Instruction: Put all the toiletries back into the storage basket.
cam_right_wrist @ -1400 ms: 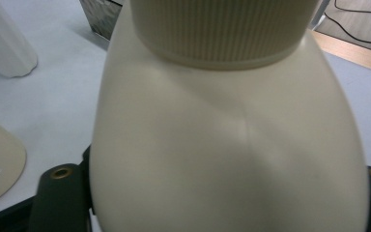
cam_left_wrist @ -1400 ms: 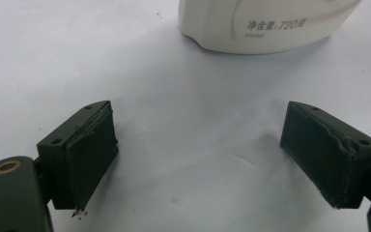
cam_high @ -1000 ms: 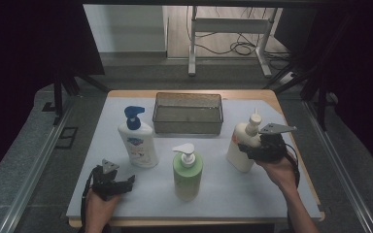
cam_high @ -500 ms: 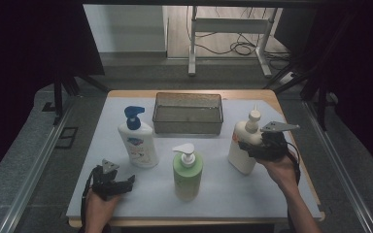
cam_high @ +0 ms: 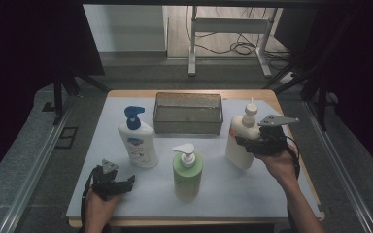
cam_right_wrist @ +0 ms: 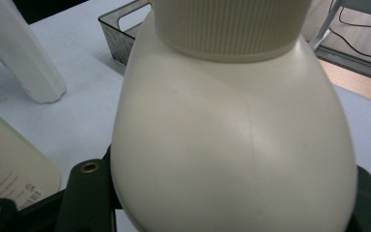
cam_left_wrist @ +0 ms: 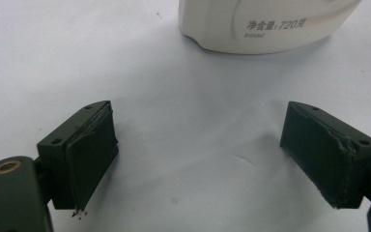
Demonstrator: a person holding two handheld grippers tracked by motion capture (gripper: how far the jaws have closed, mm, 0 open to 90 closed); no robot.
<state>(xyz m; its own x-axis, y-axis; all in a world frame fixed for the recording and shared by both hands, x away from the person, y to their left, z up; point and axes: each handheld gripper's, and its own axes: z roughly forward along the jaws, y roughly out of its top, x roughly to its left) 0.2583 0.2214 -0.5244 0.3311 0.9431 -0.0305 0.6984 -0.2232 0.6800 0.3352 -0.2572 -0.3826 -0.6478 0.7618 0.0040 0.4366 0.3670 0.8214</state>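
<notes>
Cream bottle (cam_high: 240, 141) stands tilted at the bench's (cam_high: 252, 194) right side, clamped by the right gripper (cam_high: 261, 141). Left gripper (cam_high: 110, 182) rests gaping and empty at the near left, near a white pump bottle (cam_high: 137, 141). Beyond sits a grey basket (cam_high: 188, 114).

The basket (cam_high: 188, 113) sits at the table's (cam_high: 252, 194) far edge; three bottles stand before it: left (cam_high: 136, 140), middle (cam_high: 188, 172), right (cam_high: 239, 141).
</notes>
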